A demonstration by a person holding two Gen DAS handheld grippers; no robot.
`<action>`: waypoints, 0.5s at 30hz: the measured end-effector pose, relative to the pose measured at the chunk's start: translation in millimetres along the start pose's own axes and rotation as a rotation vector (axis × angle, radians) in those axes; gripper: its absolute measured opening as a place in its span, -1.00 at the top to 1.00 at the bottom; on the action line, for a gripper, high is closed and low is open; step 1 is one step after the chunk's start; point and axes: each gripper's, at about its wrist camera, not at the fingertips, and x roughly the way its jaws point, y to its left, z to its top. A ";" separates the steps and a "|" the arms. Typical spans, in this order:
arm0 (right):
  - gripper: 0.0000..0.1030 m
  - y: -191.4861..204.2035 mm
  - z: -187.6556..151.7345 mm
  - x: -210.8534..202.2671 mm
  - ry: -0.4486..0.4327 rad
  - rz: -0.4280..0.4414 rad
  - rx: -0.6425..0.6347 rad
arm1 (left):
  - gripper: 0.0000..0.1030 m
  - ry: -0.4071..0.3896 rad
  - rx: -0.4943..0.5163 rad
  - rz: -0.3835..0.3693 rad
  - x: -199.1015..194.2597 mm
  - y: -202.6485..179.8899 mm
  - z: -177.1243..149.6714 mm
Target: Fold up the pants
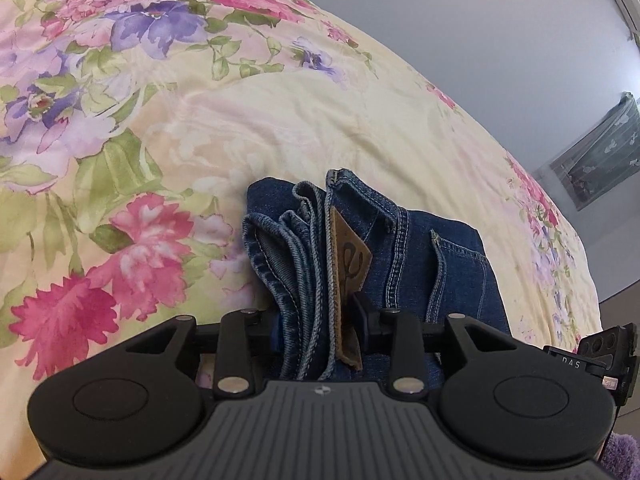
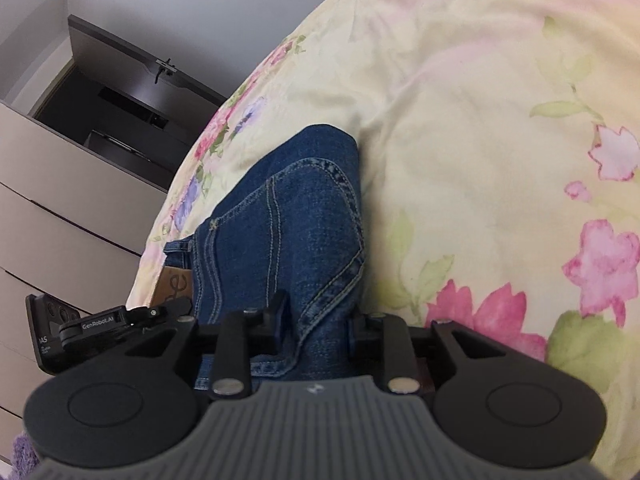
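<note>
Left claw (image 1: pixel 316 320) straddles the stacked edges of the folded jeans (image 1: pixel 400 248) on the floral bed (image 1: pixel 160 140); whether its pads still bite, I cannot tell. Right claw (image 2: pixel 316 320) likewise at the fold's side. Both angled downward. Best: release fully, lift straight off, don't drag layers.

Bedspread (image 1: pixel 280 120) bare beyond jeans (image 1: pixel 420 248); other gripper (image 1: pixel 604 356) close alongside.
</note>
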 end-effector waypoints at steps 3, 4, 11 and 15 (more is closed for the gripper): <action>0.39 14.6 0.4 -9.7 -0.017 -0.081 -0.065 | 0.01 -0.024 0.073 0.072 -21.9 -16.8 -5.4; 0.39 19.6 -1.6 -18.4 -0.034 -0.121 -0.114 | 0.01 -0.034 0.112 0.116 -30.7 -24.1 -8.8; 0.32 61.3 -33.7 -73.5 -0.167 -0.268 -0.406 | 0.18 -0.187 0.274 0.179 -96.8 -67.7 -48.1; 0.37 91.9 -71.5 -80.7 -0.172 -0.289 -0.636 | 0.46 -0.119 0.426 0.231 -89.0 -88.4 -69.6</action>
